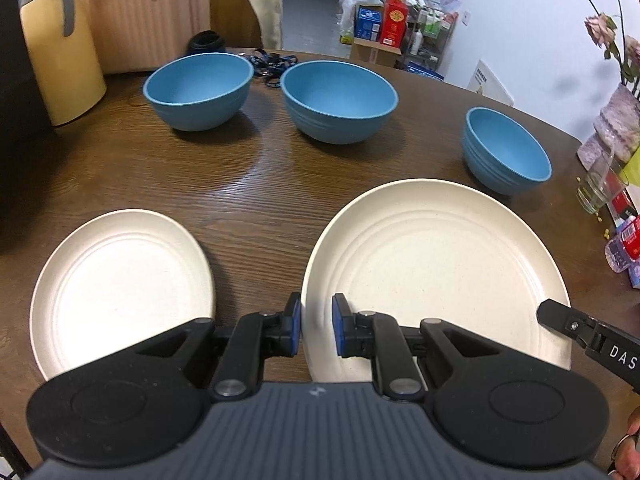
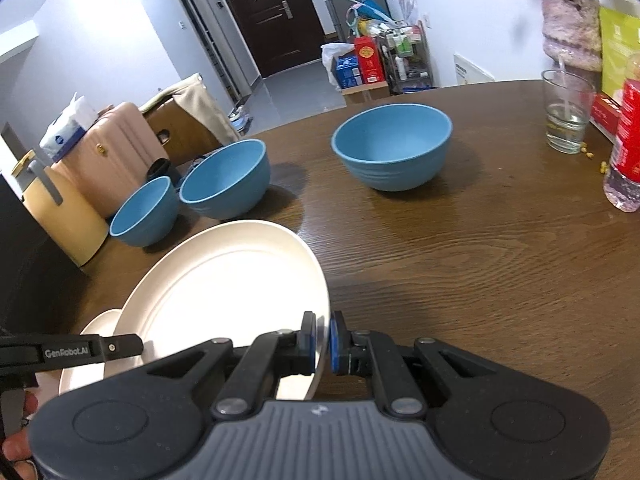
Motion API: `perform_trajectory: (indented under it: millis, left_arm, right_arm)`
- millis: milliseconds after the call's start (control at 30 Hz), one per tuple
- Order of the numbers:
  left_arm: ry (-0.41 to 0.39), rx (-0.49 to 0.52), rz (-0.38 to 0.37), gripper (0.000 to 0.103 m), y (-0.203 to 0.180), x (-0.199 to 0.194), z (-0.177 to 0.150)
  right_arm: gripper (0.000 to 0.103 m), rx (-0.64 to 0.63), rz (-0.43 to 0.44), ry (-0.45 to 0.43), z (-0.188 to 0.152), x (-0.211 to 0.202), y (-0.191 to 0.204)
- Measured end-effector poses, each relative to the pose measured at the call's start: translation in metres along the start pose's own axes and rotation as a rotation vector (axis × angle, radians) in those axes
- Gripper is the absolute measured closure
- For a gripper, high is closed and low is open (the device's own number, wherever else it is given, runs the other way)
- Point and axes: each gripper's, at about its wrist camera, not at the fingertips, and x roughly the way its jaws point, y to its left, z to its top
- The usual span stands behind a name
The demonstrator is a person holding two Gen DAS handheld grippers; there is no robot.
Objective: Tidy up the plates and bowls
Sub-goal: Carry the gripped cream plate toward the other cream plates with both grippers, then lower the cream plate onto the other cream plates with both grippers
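Observation:
A large cream plate (image 1: 440, 268) (image 2: 224, 288) is held by both grippers and seems slightly raised over the brown table (image 1: 248, 184). My left gripper (image 1: 317, 330) is shut on its left rim. My right gripper (image 2: 322, 342) is shut on its right rim, and one of its fingers (image 1: 560, 316) shows in the left wrist view. A smaller cream plate (image 1: 120, 280) (image 2: 92, 328) lies on the table to the left. Three blue bowls stand further back: a left one (image 1: 198, 90) (image 2: 144, 212), a middle one (image 1: 338, 100) (image 2: 226, 178) and a right one (image 1: 506, 150) (image 2: 394, 146).
A drinking glass (image 2: 568, 114), a red-labelled bottle (image 2: 628, 152) and a vase with flowers (image 2: 570, 24) stand along the table's right side. A yellow jug (image 1: 60, 56) and a pink suitcase (image 1: 148, 16) are at the far left. A dark lanyard (image 1: 272, 66) lies behind the bowls.

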Motion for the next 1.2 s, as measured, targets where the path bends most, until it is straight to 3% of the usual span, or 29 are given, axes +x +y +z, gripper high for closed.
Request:
perform_trajectory:
  millis: [1200]
  left_arm:
    - [-0.05, -0.163, 0.067, 0.087, 0.113, -0.036, -0.009]
  right_arm:
    - [0.096, -0.147, 0.085, 0.058, -0.015, 0.015, 0.108]
